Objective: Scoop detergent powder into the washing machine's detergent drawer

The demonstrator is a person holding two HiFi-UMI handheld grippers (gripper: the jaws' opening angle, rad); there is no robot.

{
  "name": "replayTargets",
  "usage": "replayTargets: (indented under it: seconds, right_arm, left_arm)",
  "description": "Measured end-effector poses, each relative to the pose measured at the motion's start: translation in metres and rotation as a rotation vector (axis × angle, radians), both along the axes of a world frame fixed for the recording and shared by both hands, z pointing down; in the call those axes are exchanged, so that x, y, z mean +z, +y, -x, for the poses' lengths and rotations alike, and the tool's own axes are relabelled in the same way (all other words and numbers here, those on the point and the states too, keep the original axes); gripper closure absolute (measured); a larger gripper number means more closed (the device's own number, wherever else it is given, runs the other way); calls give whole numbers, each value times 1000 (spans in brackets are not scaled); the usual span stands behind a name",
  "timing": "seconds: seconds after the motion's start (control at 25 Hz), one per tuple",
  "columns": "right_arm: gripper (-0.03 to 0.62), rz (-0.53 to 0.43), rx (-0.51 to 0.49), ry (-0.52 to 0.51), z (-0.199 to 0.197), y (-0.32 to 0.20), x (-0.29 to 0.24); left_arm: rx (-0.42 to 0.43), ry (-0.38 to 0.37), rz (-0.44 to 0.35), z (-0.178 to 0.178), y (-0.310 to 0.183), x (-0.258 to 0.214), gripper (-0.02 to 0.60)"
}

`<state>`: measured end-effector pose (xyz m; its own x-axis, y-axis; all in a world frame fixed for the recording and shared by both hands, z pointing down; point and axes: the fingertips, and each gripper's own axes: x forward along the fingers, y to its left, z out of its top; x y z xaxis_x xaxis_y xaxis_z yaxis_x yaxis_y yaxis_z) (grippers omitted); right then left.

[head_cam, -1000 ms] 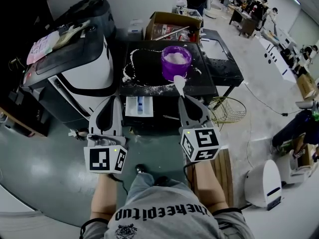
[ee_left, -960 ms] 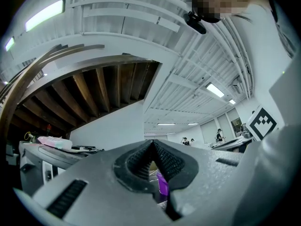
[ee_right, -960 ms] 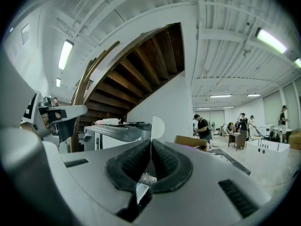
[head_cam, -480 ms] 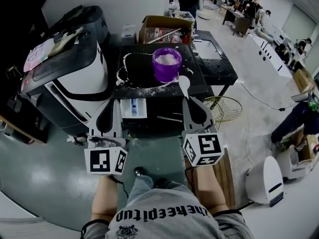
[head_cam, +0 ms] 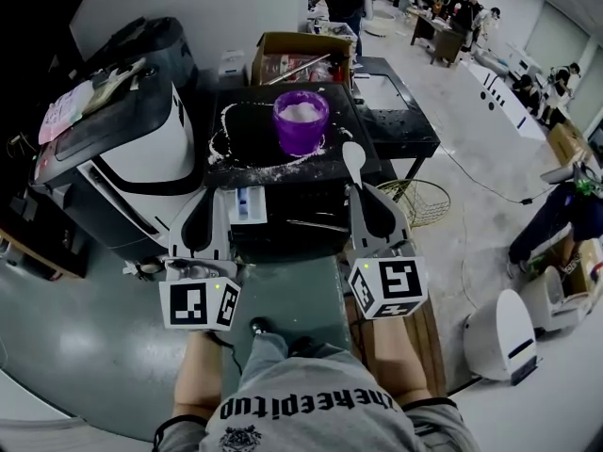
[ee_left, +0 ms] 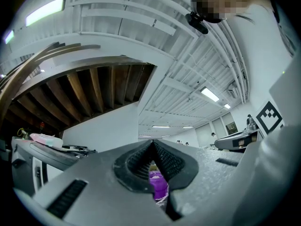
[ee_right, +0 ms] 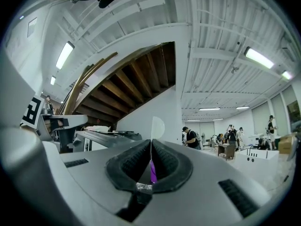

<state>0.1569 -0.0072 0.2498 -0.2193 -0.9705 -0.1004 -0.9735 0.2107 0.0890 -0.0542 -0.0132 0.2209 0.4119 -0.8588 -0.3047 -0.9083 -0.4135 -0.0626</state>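
Note:
A purple tub [head_cam: 300, 121] of white detergent powder stands on the black machine top [head_cam: 247, 130], which is strewn with spilled powder. Below the top's front edge, the detergent drawer [head_cam: 250, 203] is pulled open, white with a blue part. My right gripper [head_cam: 358, 188] is shut on a white spoon [head_cam: 352, 158], held upright to the right of the tub and in front of it. In the right gripper view the spoon's bowl [ee_right: 157, 126] rises above the closed jaws. My left gripper [head_cam: 215, 188] is shut and empty, just left of the drawer. The tub [ee_left: 159, 185] peeks between its pads.
A white appliance with a black lid [head_cam: 141, 130] stands to the left. A cardboard box [head_cam: 301, 55] sits behind the machine, a black table [head_cam: 400, 111] to its right, and a wire basket [head_cam: 424, 205] on the floor. People work at the far end of the room.
The spoon in my right gripper now sits further right of the purple tub than before. The tub and machine have slid left in the head view. My left gripper has held still.

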Motion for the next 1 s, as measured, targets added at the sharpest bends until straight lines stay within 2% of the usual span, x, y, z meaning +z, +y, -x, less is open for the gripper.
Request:
replayTargets:
  seconds: [0.28, 1.0]
  right_arm:
    - [586, -12, 26, -12, -15, 10, -4]
    - [586, -4, 32, -3, -18, 18, 1]
  left_arm:
    - [20, -2, -4, -13, 5, -3, 578]
    - [32, 5, 3, -18, 10, 0, 578]
